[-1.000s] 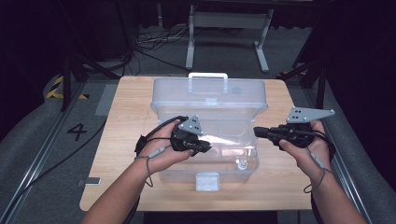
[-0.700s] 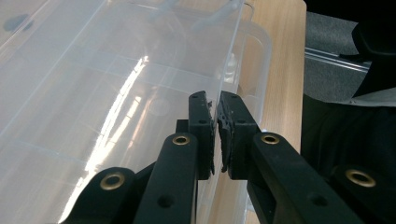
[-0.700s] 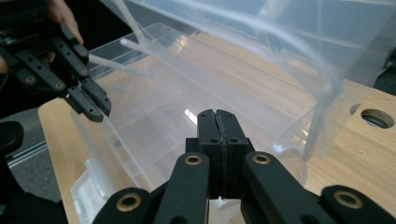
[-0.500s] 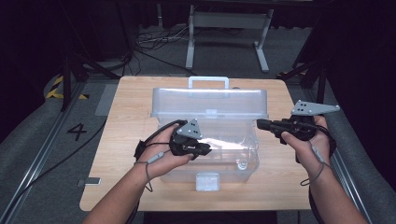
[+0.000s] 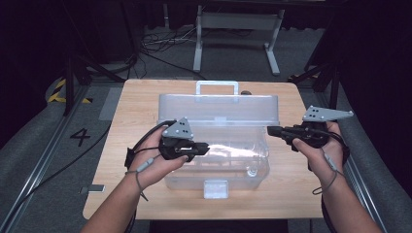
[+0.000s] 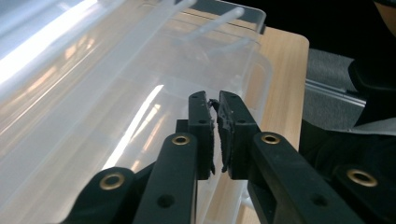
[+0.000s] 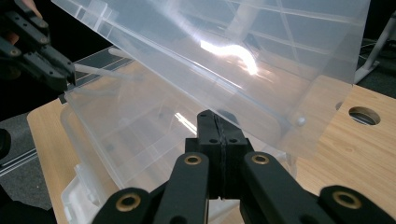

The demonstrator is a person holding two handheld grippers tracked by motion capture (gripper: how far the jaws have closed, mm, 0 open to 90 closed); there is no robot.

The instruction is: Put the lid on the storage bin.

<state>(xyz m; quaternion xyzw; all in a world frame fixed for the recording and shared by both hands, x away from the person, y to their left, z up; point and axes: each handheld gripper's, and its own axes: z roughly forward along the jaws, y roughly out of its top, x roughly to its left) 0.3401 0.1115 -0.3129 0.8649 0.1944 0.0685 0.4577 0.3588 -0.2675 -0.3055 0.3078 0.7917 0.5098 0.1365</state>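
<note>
Clear box lid (image 5: 218, 108) raised higher, left tool (image 5: 203, 146) shifted

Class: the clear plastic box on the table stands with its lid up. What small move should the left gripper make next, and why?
Probably lift the left gripper clear of the clear box: its nearly shut jaws hold nothing and sit over the open body, while the lid already stands up at the back.
</note>
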